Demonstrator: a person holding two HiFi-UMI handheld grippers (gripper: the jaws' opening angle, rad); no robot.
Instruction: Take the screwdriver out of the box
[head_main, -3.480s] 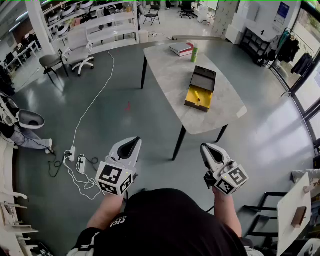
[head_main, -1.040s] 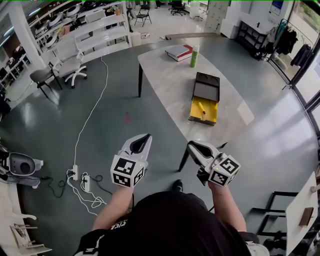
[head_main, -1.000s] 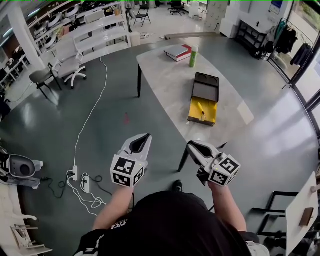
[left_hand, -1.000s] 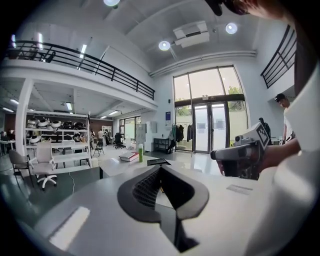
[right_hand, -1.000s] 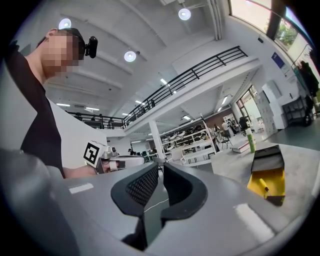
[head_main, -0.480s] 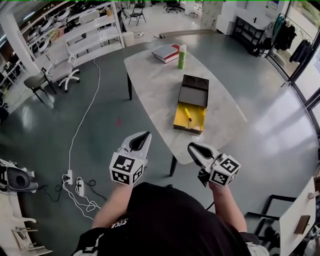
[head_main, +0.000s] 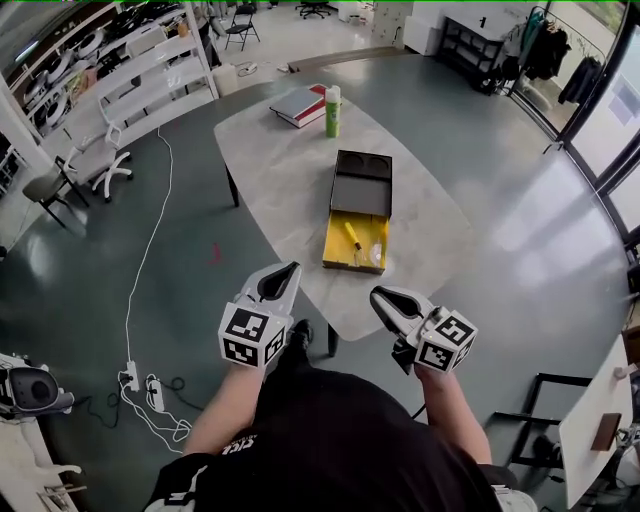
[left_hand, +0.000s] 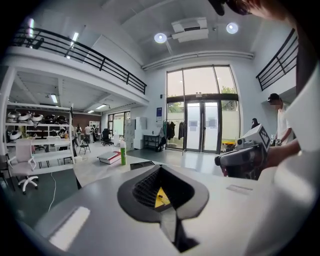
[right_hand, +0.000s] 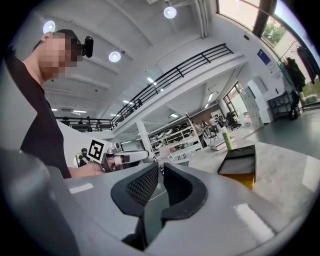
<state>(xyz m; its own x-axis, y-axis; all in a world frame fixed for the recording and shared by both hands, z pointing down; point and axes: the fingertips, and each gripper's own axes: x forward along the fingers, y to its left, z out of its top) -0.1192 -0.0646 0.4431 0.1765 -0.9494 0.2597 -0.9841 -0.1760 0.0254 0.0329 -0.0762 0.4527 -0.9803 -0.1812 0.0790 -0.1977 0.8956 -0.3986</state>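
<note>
An open box lies on the grey table (head_main: 280, 170), with a yellow tray (head_main: 370, 228) and a dark lid (head_main: 362, 190) folded back behind it. The yellow-handled screwdriver (head_main: 353, 236) lies in the tray. My left gripper (head_main: 292, 267) hovers shut and empty off the table's near edge, short of the box. My right gripper (head_main: 375, 292) hangs beside it, also short of the box and empty, with a narrow gap between its tips (right_hand: 161, 167). The left gripper view shows a bit of the yellow tray (left_hand: 161, 199) through the jaws. In the right gripper view the box (right_hand: 243, 179) is ahead to the right.
A green bottle (head_main: 332, 110) and a red-and-white book (head_main: 303, 104) stand at the table's far end. Cables and a power strip (head_main: 140, 375) lie on the floor to the left. A second table (head_main: 600, 420) is at the lower right, and shelves and office chairs line the back left.
The person has walked up to the table, so the box is now much nearer in the head view. Both grippers came forward with the person, with no visible change in their jaws.
</note>
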